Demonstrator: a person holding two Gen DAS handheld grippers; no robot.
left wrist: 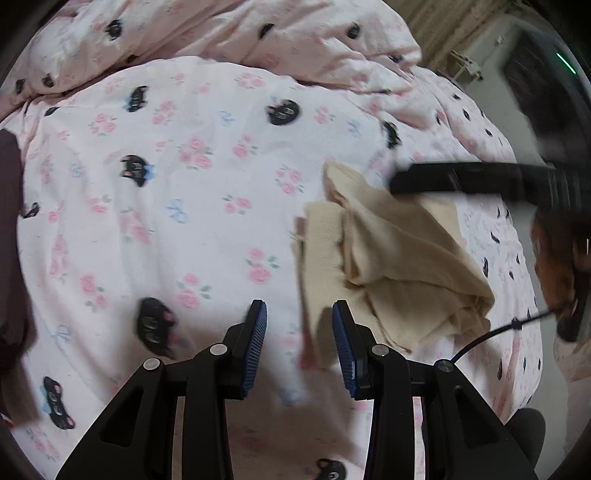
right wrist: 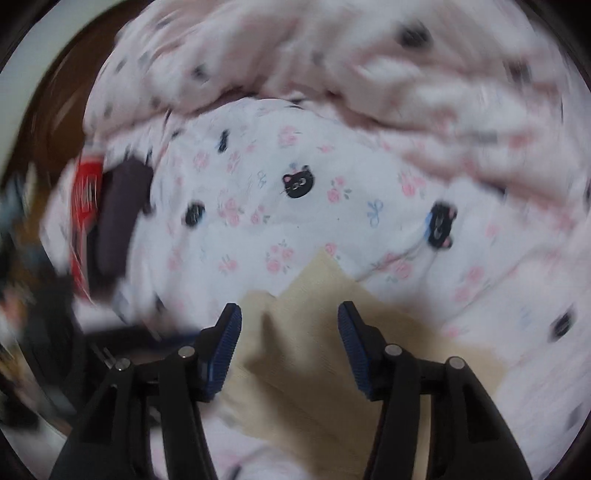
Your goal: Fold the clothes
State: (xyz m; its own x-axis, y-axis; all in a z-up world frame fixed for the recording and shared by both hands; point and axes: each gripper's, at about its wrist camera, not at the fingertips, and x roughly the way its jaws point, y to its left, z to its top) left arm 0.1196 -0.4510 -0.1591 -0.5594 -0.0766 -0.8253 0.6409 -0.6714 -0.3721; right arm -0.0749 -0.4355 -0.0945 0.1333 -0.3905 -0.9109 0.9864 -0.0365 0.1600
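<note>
While both grippers, left (left wrist: 299, 314) & right (right wrist: 290, 314), gape wide w/ nothing held, beige garment (left wrist: 399, 266) lies rumpled just ahead-right of left fingers, under right's—prob. soft, light, floppy; pinch an edge corner.

Both wrist views look down, close, over a bed (left wrist: 207, 206); they share the beige cloth (left wrist: 402, 266) and floral sheet.

I am working in a home bedroom: a bed spread with a pink sheet (left wrist: 192, 206) printed with roses and black cat faces fills both views. A rumpled matching duvet (left wrist: 236, 33) lies heaped along its far side.
</note>
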